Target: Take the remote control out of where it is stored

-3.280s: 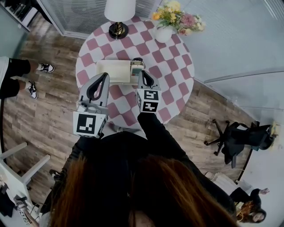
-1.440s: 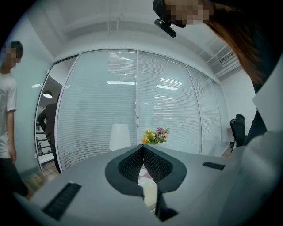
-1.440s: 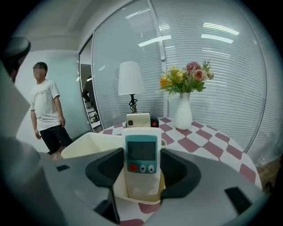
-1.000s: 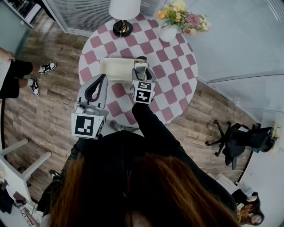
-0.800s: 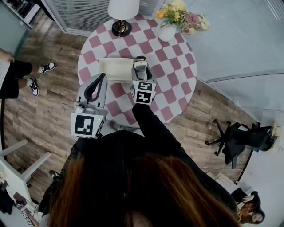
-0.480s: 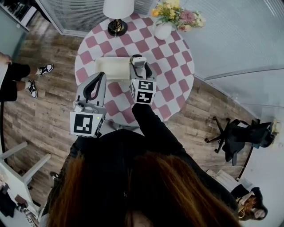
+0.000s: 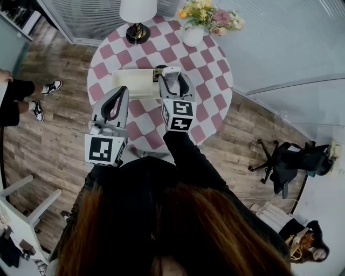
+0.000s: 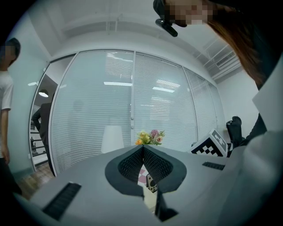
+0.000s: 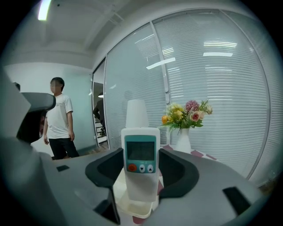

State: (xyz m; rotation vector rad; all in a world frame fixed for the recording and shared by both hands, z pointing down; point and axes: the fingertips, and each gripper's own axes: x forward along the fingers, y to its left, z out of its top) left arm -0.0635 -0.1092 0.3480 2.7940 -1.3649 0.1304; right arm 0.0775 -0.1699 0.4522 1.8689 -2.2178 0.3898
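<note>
Right tongs (image 9: 141, 176) clenched on the remote control (image 9: 140, 167), one pad against each long side of its body. Left tongs (image 8: 143, 152) shut, pads meeting tip to tip, nothing between them.

Orientation, right gripper view: we see the remote's long axis running straight up and down the frame, display end at the top and plain end at the bottom. Its face is turned toward the camera. It stands upright, with no lean to either side that we can make out.

Appearance: white, slim rectangular body with rounded corners. There is a grey display in a teal surround near the top. Below it sit one round red button and two small grey arrow buttons in a row. The lower half is plain white.

Position: the remote's lower end shows just above the open top of a cream box (image 9: 132, 207). We cannot tell whether it is fully clear of the box. In the head view the remote (image 7: 170, 74) sits at upper centre of the frame, at the tip of the right tongs (image 7: 172, 81), over the right end of the box (image 7: 132, 83).

The left tongs (image 7: 119, 99) hang left of centre, near the lower left edge of the round pink-and-white checked surface (image 7: 210, 59).

A lamp (image 7: 137, 11) and a vase of flowers (image 7: 197, 27) stand at the top of the surface.
</note>
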